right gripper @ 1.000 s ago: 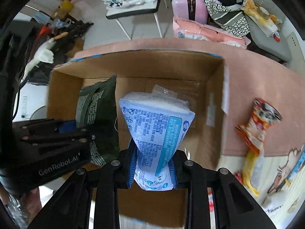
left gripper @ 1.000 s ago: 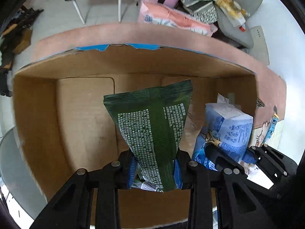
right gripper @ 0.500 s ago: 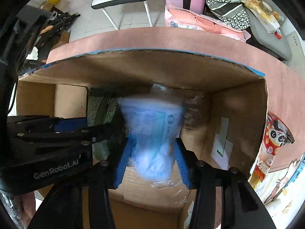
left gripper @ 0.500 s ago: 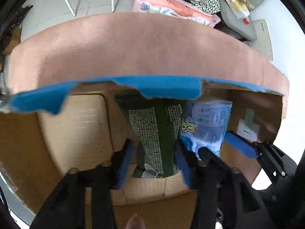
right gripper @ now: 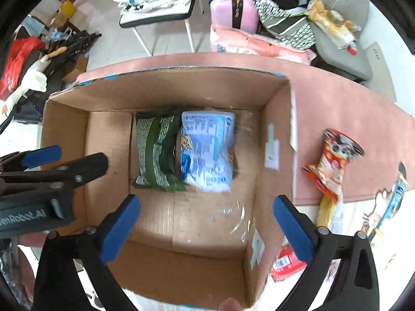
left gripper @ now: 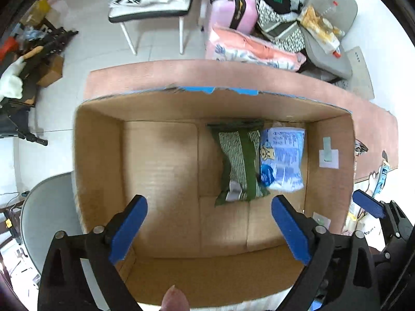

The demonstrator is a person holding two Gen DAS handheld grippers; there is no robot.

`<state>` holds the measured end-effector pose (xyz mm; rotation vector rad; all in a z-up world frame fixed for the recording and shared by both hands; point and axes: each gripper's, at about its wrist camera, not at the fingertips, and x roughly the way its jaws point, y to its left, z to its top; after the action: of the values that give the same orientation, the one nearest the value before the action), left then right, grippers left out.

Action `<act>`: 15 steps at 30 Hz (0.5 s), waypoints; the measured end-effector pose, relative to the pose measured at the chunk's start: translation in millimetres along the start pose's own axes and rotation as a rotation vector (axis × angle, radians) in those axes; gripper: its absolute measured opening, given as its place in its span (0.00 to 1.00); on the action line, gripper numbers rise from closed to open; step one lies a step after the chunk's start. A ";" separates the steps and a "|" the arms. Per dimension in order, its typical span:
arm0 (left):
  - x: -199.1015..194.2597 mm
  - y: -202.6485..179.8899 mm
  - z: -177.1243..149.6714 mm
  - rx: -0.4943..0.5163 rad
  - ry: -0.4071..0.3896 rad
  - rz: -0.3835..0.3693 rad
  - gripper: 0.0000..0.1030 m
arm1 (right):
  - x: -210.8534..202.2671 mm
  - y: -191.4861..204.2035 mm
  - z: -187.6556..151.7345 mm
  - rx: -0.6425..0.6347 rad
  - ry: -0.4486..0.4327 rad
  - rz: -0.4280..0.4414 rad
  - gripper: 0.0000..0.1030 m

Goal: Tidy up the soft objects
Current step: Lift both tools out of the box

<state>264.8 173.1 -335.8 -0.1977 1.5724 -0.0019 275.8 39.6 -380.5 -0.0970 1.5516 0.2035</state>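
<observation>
An open cardboard box (left gripper: 98,155) (right gripper: 275,119) stands on a pink mat. A dark green snack bag (left gripper: 240,160) (right gripper: 158,150) and a light blue soft pack (left gripper: 282,160) (right gripper: 207,150) lie side by side on its floor. My left gripper (left gripper: 207,229) is open and empty above the box's near side. My right gripper (right gripper: 205,225) is open and empty above the box too. The left gripper also shows at the left of the right wrist view (right gripper: 52,163); the right gripper's blue pad shows at the right of the left wrist view (left gripper: 368,207).
An orange-red snack bag (right gripper: 332,163), a yellow packet (right gripper: 326,212), a red packet (right gripper: 288,261) and a blue packet (right gripper: 394,197) lie on the pink mat (right gripper: 350,108) right of the box. A chair (left gripper: 150,10), a pink suitcase (left gripper: 230,2) and piled bags stand behind.
Both grippers opened and let go of their packs, which now lie flat on the box floor. Both grippers have pulled up and back out of the box.
</observation>
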 end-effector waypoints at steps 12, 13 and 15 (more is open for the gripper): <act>-59.3 4.8 -89.7 -0.008 -0.180 0.089 1.00 | -67.0 8.7 -82.0 0.000 -0.149 -0.018 1.00; -65.1 3.8 -98.7 -0.002 -0.192 0.091 1.00 | -69.3 10.2 -85.7 -0.005 -0.153 -0.014 1.00; -73.1 3.4 -111.1 -0.002 -0.204 0.085 1.00 | -80.1 12.6 -100.9 -0.011 -0.163 -0.006 1.00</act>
<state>154.0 172.0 -262.1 -0.1278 1.3766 0.0838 173.8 27.3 -301.7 -0.0919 1.3873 0.2101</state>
